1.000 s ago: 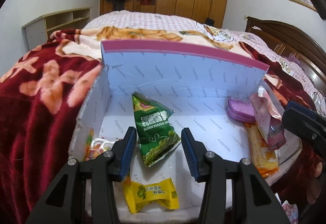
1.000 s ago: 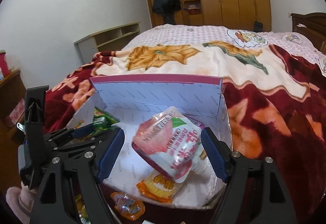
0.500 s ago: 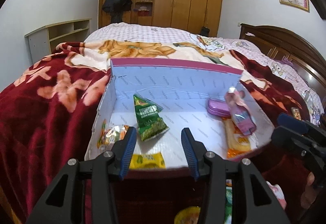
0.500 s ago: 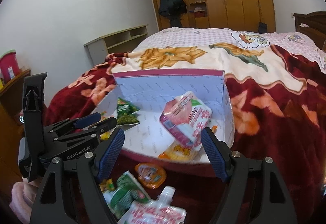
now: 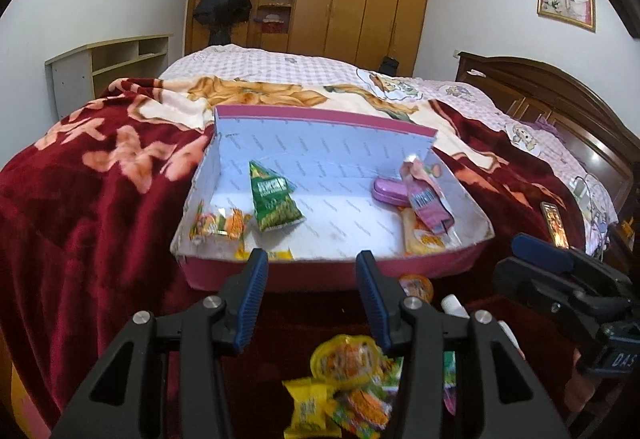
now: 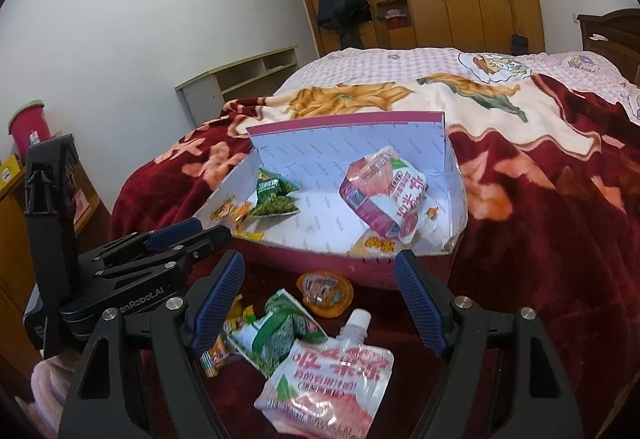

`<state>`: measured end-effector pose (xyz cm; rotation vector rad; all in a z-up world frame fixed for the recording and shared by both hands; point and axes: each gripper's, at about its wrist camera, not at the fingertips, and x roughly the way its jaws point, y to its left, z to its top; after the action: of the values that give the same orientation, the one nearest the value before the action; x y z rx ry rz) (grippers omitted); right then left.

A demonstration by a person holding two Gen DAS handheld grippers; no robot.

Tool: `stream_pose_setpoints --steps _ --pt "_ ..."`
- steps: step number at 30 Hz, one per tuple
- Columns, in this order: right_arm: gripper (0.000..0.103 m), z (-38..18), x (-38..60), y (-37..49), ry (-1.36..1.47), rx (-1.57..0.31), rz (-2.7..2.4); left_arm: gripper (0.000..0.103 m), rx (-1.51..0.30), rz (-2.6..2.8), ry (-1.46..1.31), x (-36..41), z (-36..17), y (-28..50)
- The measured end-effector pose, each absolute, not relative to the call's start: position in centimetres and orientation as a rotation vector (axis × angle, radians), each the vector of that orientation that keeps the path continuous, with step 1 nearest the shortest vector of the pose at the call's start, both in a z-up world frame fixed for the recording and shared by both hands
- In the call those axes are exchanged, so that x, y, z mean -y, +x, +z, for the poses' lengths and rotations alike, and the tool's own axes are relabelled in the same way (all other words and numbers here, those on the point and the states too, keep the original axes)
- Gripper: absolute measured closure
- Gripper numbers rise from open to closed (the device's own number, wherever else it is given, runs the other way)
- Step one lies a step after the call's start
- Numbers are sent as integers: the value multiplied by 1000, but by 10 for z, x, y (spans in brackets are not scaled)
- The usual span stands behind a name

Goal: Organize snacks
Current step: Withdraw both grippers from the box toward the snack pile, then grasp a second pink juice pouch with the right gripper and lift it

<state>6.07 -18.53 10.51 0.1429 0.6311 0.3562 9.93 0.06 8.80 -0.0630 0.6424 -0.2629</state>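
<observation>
Left wrist view: red blanket [image 5: 80,223] spreads wide and bare round pink box [image 5: 320,275], low front rim, snacks inside. Loose pile [image 6: 304,335] just before that rim. Left gripper [image 5: 310,293], right gripper [image 6: 320,303] both released, empty.

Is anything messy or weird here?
Yes. The pink box has a crumpled near-right rim, and several snacks lie loose on the blanket in front: a jelly cup, a spouted pouch and a green packet.

Pink-rimmed box [image 5: 320,271] on the bed holds several snack packets [image 5: 274,199]; more packets [image 6: 320,371] lie before it.
</observation>
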Motion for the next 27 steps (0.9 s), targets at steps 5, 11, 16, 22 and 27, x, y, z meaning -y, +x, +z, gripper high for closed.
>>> stream_pose_setpoints --steps 5,11,16,22,27 --pt "24 102 187 51 151 -635 359 55 -645 -267 -64 0 87 87" --pt "24 99 191 44 162 -642 358 55 -646 -276 -56 0 88 71" --pt "24 95 194 37 178 -647 363 55 -658 -276 -61 -3 86 60" --pt "24 87 197 29 191 -667 360 55 -682 -275 -59 -5 78 51" --pt "24 79 199 24 198 -688 360 55 -702 -273 -56 -8 69 46"
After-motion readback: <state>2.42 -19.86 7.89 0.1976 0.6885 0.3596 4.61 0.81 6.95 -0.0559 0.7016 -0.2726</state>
